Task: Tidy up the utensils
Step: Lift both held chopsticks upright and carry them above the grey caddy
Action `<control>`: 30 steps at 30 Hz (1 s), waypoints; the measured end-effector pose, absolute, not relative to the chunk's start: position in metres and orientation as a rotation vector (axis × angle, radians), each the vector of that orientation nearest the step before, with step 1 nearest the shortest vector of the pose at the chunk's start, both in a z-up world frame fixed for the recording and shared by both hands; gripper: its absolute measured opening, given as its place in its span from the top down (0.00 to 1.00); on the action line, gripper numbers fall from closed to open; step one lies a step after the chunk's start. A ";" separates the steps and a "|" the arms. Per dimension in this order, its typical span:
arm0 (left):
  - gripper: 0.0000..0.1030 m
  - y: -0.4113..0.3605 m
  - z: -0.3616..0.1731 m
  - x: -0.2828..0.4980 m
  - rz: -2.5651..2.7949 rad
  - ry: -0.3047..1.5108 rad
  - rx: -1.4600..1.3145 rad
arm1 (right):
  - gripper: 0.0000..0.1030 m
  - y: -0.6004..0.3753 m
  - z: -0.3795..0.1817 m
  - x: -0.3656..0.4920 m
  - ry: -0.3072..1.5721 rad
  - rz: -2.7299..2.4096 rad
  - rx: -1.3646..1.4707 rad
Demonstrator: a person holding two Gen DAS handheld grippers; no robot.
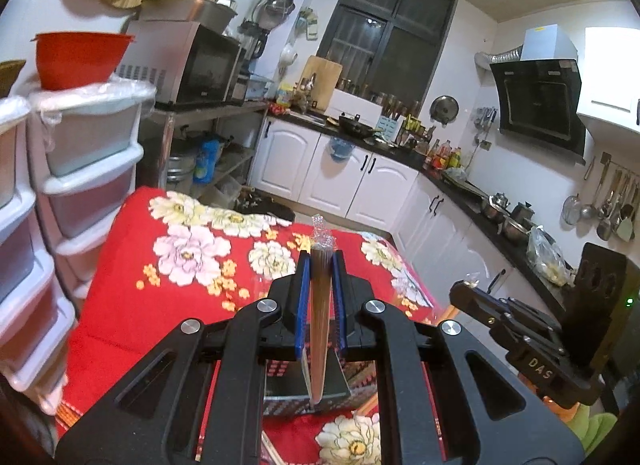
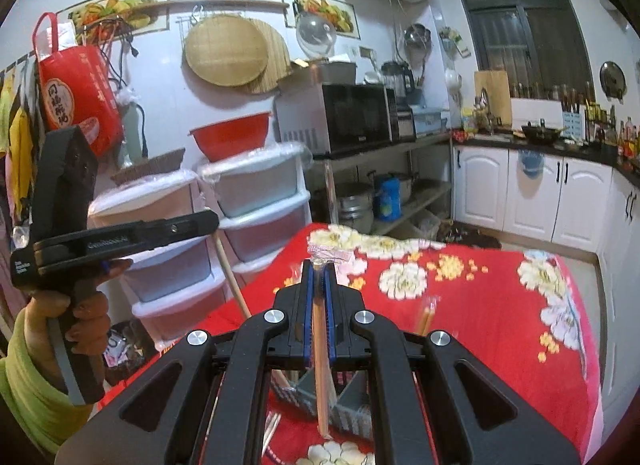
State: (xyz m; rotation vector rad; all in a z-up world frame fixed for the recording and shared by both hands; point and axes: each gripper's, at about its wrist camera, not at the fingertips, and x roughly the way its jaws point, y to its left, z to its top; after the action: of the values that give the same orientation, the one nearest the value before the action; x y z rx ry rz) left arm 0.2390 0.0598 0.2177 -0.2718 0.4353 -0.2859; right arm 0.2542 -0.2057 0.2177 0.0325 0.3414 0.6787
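Left claw [image 1: 320,261] clenched on dark wrapped chopsticks [image 1: 320,305] — right claw [image 2: 319,271] grasping pale wrapped chopsticks [image 2: 320,345] — both above the grey organizer [image 2: 352,405].

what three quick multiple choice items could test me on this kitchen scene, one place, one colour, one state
1. Where does the red bowl sit?
A. on the stacked plastic drawers
B. on the floral cloth
C. in the sink

2. What colour are the pads of the left gripper?
A. yellow
B. blue
C. white

3. What is the right gripper doing?
A. open, empty
B. shut on wrapped chopsticks
C. shut on a spoon

Key: 1 A, it rests atop the drawer stack. 2 B, blue strips line both fingers. 3 B, the wrapped chopsticks are pinched between its fingers.
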 end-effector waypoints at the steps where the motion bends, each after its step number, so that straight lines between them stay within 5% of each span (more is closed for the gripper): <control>1: 0.95 0.060 0.221 0.240 -0.283 0.430 -0.268 | 0.95 -0.206 0.221 0.255 0.336 0.678 0.035; 30: 0.95 0.060 0.192 0.274 -0.150 0.410 -0.235 | 0.95 -0.215 0.206 0.305 0.293 0.529 0.067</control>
State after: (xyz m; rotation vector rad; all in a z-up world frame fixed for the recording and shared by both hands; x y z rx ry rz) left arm 0.2739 0.0601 0.1921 -0.2345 0.4101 -0.1502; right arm 0.3046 -0.2150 0.2062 0.0671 0.2929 0.5293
